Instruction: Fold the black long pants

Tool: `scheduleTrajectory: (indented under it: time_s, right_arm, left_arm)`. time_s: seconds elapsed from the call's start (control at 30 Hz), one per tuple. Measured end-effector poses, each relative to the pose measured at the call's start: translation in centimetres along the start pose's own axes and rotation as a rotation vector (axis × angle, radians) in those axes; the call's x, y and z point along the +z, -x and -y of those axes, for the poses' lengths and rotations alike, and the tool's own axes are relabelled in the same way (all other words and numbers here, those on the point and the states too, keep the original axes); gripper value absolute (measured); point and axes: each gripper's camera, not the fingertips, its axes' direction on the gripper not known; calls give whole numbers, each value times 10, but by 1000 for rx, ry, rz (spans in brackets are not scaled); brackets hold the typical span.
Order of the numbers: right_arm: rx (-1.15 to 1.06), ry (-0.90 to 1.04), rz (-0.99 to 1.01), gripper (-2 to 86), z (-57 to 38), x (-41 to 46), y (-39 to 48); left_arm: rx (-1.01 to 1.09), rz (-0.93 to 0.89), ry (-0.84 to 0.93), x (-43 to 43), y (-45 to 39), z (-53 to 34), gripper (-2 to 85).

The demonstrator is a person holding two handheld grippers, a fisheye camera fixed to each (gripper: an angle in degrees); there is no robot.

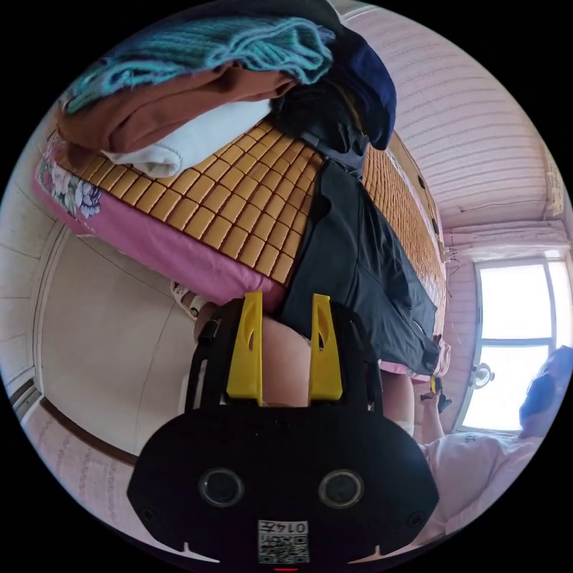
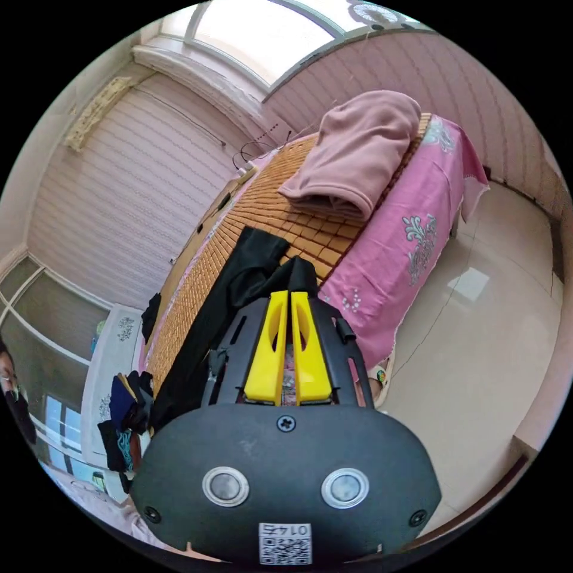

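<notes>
The black long pants [image 1: 364, 262] lie stretched along the near edge of a bamboo mat [image 1: 239, 203] on the bed. My left gripper [image 1: 287, 298] is open just below the bed edge. Its jaws sit beside the pants' near end and nothing is between them. In the right gripper view the pants [image 2: 250, 268] run from the jaw tips toward the lower left. My right gripper [image 2: 290, 295] is shut on a raised fold of that black cloth at the pants' other end. That gripper [image 1: 437, 394] also appears small and far off in the left gripper view.
A pile of clothes [image 1: 197, 77] in teal, brown, white and navy sits on the mat beyond the pants. A folded pink garment [image 2: 358, 155] lies at the other end. A pink sheet [image 2: 406, 239] hangs to the pale tiled floor [image 2: 477, 334]. A person in a white shirt [image 1: 477, 465] stands close.
</notes>
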Motion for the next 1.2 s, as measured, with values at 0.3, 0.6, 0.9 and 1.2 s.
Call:
scheduleTrajectory:
  time_s: [0.3,0.6,0.9,1.2]
  right_arm:
    - [2,-30,-231,4,-34,-43,13]
    - [-92,17,-255,4,-24,-42,57]
    - [-155,9,-293,4,-12,-57,99]
    - [-347,43,-241,4,-5,-68,157]
  left_arm:
    - [74,-29,117,4,10,8,133]
    - [188,67,275,24,-10,31,129]
    - [355,221,283,-5,-44,14,-3]
    - [240,218,-12,-95,-20,-25,-9]
